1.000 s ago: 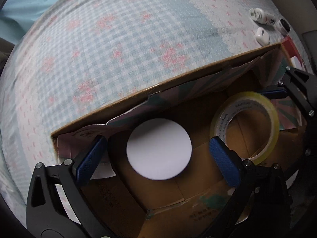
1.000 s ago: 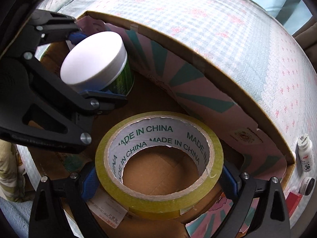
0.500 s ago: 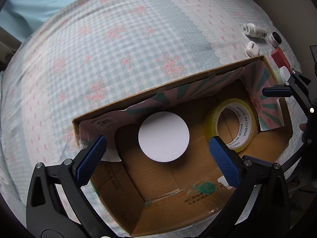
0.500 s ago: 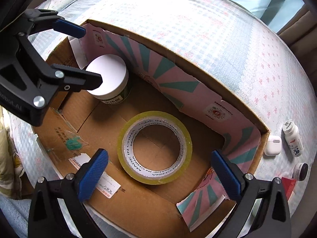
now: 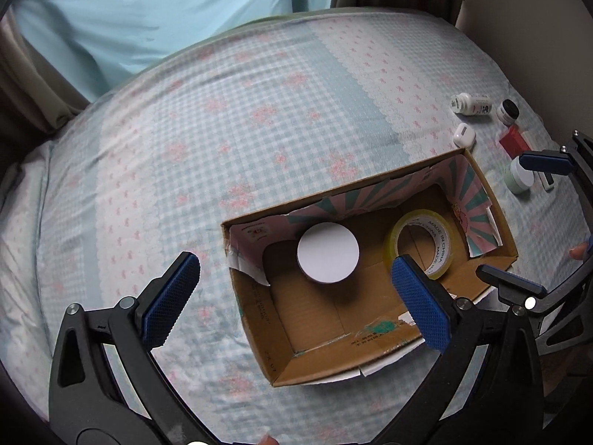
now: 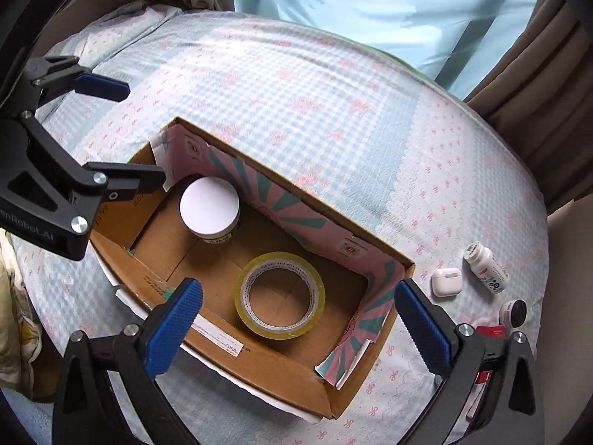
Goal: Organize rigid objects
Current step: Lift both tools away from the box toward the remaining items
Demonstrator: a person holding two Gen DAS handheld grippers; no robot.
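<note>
An open cardboard box (image 5: 281,337) (image 6: 281,365) lies on the bed. Inside it stand a white-lidded jar (image 5: 328,252) (image 6: 209,210) and a yellow tape roll (image 5: 441,239) (image 6: 280,328). My left gripper (image 5: 296,300) is open and empty, high above the box's left end. My right gripper (image 6: 300,320) is open and empty above the box's right half. On the sheet right of the box lie a white earbud case (image 5: 464,135) (image 6: 446,282), a white pill bottle (image 5: 471,104) (image 6: 486,267), a small black-lidded jar (image 5: 508,110) (image 6: 514,311), a red box (image 5: 513,142) and a pale green jar (image 5: 519,181).
The bed has a blue checked sheet with pink flowers (image 5: 229,141) (image 6: 296,92). Pale blue curtains (image 5: 148,7) and brown drapes (image 6: 537,85) hang behind it. A wall (image 5: 537,18) runs along the bed's right side.
Both grippers have let go of the jar and the tape roll inside the box and risen well above it. Both objects stay on the box floor.
</note>
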